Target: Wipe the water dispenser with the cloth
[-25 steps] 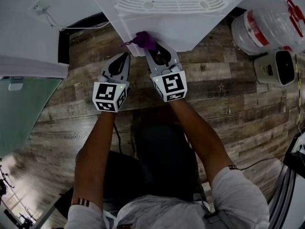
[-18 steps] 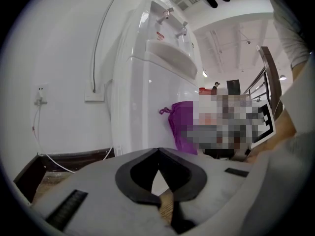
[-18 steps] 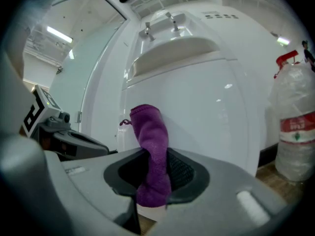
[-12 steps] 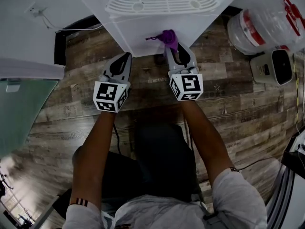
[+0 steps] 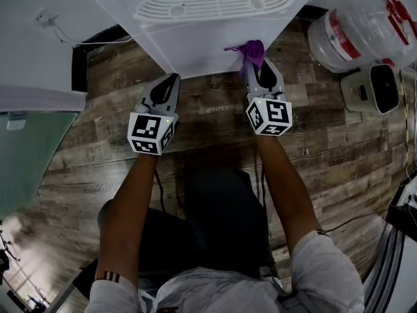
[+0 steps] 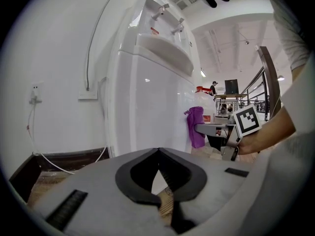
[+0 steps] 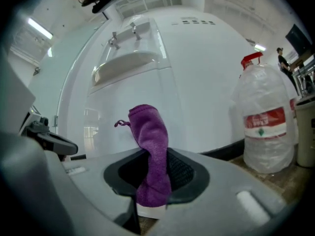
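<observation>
Because your right gripper (image 5: 260,72) clamps the cloth (image 5: 253,49) with its end sticking out, you can rub the dispenser (image 5: 208,41) front, while your left gripper (image 5: 167,85) sits closed, empty, clear.

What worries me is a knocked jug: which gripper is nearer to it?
Right. The right gripper, holding the cloth at the dispenser, is a short way left of the jug; the left gripper is farther left, beyond the right one.
</observation>
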Action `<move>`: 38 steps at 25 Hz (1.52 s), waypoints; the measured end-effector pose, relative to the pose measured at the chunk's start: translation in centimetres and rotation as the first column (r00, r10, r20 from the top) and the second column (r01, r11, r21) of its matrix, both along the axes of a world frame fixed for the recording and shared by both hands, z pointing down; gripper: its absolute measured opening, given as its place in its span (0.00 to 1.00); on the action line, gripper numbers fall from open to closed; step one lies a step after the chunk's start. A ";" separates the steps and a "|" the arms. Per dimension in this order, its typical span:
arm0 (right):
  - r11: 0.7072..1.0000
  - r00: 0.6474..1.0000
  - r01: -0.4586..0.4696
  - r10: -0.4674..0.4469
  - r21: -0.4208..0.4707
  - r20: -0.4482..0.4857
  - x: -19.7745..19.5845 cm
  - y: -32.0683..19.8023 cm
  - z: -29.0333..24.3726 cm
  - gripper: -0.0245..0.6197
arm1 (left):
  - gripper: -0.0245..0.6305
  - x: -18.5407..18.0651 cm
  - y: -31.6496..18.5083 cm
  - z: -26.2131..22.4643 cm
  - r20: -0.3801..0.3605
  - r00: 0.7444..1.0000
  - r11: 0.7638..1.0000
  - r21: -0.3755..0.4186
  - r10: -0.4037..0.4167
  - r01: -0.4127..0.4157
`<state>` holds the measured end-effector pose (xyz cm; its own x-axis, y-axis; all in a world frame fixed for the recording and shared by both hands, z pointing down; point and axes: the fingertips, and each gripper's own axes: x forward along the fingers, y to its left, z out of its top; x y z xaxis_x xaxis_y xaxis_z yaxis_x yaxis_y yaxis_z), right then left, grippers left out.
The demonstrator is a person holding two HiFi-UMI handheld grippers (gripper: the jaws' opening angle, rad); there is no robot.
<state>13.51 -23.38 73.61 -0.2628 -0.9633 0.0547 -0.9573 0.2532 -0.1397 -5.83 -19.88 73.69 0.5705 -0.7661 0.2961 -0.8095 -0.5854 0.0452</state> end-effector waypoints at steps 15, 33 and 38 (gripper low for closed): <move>0.997 0.995 -0.082 0.082 -0.011 0.060 4.1 0.8 0.1 0.19 | 0.04 -0.6 0.6 0.9 -0.001 1.000 0.999 -0.017 -0.031 0.031; 0.934 0.935 0.353 -0.351 -0.054 0.038 -16.3 4.6 5.2 0.19 | 0.04 -4.0 2.2 5.6 0.010 0.997 0.990 -0.117 -0.080 0.081; 0.912 0.913 0.407 -0.407 -0.059 0.011 -20.0 3.7 6.6 0.19 | 0.04 -5.3 2.0 6.7 0.015 0.995 0.985 -0.141 -0.102 0.103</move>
